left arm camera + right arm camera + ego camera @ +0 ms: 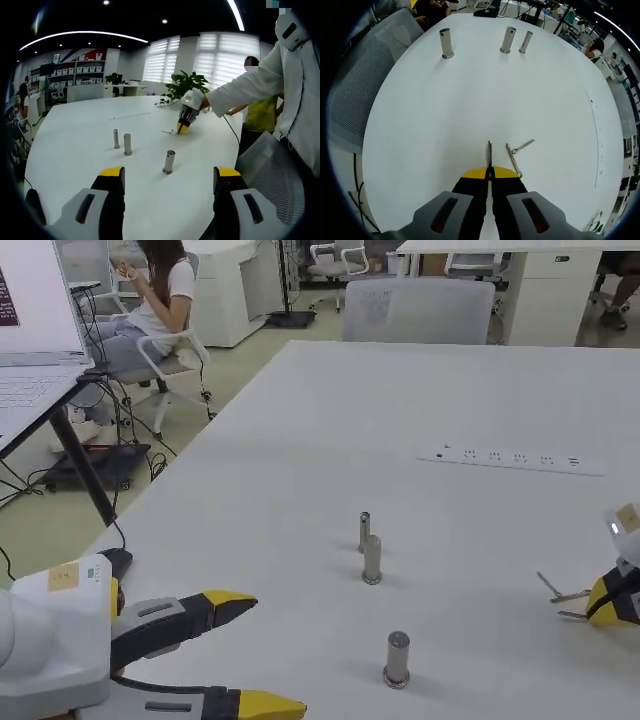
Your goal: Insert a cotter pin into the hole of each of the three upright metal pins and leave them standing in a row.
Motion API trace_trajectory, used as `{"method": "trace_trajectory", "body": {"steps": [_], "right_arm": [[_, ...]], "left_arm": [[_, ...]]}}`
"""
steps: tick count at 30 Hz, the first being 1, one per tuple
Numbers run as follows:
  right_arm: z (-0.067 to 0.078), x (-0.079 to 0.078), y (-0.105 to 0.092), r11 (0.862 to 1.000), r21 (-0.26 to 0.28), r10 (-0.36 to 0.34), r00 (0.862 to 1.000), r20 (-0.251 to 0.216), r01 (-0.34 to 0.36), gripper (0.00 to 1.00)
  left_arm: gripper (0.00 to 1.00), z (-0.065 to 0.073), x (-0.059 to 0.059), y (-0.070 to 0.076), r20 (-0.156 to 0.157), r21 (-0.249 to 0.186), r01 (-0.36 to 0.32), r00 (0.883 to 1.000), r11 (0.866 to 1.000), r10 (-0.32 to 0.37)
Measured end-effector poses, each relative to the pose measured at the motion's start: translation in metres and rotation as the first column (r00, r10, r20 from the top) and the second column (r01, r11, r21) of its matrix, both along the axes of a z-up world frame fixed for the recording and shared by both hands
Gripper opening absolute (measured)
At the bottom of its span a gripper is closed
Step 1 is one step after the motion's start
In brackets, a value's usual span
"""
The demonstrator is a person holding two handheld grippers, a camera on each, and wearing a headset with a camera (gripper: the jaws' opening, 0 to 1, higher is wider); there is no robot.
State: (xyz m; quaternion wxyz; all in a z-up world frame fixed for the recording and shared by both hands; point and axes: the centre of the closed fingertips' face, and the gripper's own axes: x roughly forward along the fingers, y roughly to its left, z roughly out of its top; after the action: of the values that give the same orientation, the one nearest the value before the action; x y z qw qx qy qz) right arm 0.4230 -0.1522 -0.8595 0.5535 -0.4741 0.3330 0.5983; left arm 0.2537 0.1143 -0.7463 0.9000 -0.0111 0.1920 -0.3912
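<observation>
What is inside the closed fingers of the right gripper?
One cotter pin, sticking out past the fingers of the right gripper; its clamped end is covered. Two loose cotter pins lie on the table beside it.

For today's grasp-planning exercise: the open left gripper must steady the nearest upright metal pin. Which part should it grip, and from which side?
Grip the nearest pin on its plain round shaft, about mid-height, probably coming in level from where the left gripper is. It stands upright on a wider foot, so a sideways pinch should keep it standing.
</observation>
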Motion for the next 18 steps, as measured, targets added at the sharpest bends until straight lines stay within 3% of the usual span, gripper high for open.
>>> {"method": "trace_trajectory", "body": {"steps": [8,18], "right_arm": [[0.015,-0.013,0.001,0.999,0.026,-0.019,1.0,-0.002,0.019,0.02],[0.051,-0.04,0.02,0.997,0.077,-0.018,1.0,0.005,0.017,0.02]], "left_arm": [[0.7,0.007,0.001,-0.013,0.02,-0.004,0.029,0.999,1.0,-0.029],[0.68,0.018,0.003,-0.031,0.065,-0.009,0.078,0.995,0.997,-0.078]]}}
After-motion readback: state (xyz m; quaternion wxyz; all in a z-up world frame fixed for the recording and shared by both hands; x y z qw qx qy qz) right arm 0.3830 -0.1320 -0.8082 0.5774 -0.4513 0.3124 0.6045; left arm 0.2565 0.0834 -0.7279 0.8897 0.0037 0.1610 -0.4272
